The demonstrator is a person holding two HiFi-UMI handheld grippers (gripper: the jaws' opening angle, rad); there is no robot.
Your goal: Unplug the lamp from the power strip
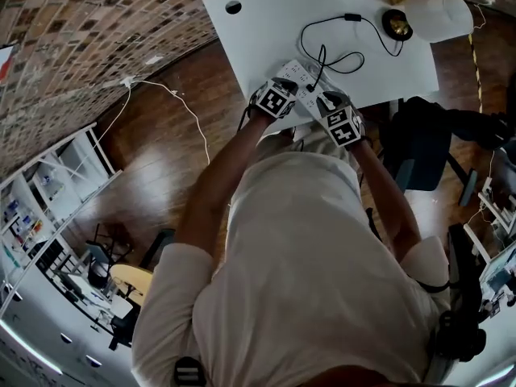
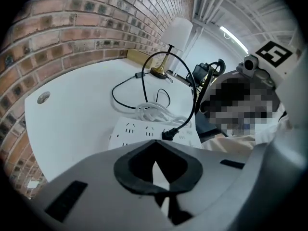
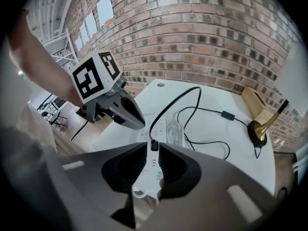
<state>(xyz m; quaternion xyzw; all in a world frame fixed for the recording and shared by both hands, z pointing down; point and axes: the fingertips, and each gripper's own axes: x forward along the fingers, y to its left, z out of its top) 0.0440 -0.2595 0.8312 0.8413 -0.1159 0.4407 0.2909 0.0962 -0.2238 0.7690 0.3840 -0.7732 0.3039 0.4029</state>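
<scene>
A white power strip (image 1: 300,77) lies at the near edge of the white table (image 1: 266,14). The lamp's black plug (image 3: 153,145) stands in one of its sockets, and the black cord (image 1: 339,22) loops back to the lamp (image 1: 439,13) with its brass base (image 1: 397,24). My left gripper (image 2: 155,150) is shut and empty, hanging just above the strip's near end. My right gripper (image 3: 152,153) is open, pointing down at the strip; the plug shows in line with the narrow gap between its jaws, and the pads do not press on it.
A coiled white cable (image 2: 151,110) lies on the table behind the strip. A cable hole (image 1: 233,7) sits in the table's far left corner. A brick wall (image 3: 216,37) runs behind the table. A dark chair (image 1: 419,147) stands to the right.
</scene>
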